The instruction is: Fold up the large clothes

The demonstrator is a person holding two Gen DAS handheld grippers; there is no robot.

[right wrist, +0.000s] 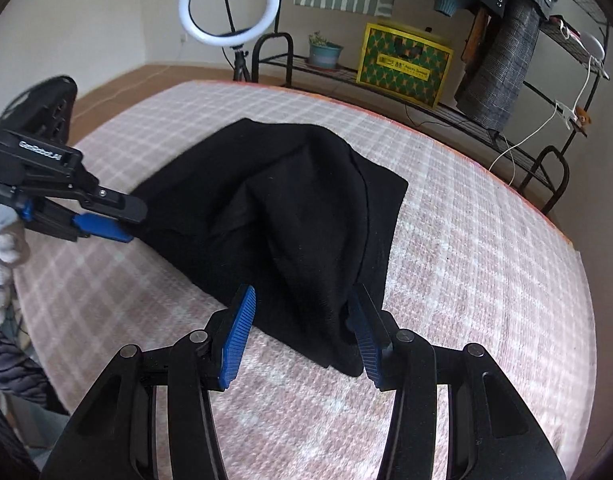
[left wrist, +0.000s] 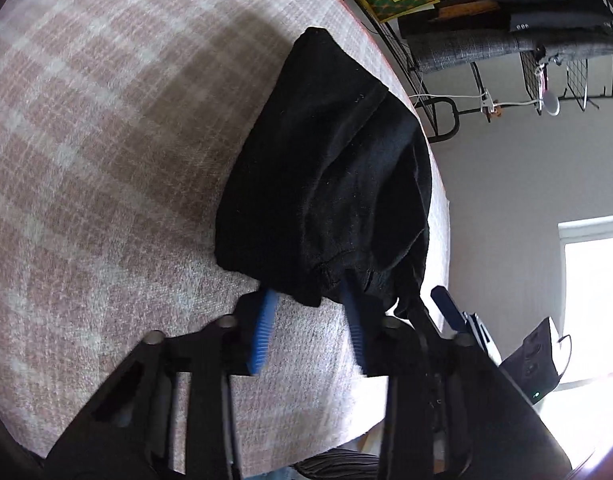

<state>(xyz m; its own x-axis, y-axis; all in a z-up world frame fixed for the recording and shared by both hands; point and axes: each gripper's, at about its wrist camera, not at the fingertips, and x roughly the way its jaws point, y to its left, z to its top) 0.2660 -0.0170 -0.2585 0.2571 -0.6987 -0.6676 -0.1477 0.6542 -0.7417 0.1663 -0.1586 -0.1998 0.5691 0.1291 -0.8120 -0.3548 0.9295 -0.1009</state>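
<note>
Right wrist: open tool (right wrist: 302, 320) astride garment (right wrist: 282, 216).

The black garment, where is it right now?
The black garment lies bunched on the pink plaid bed cover, mid-frame in the right wrist view. The right tongs straddle its near edge; the left tongs reach its left edge.
</note>
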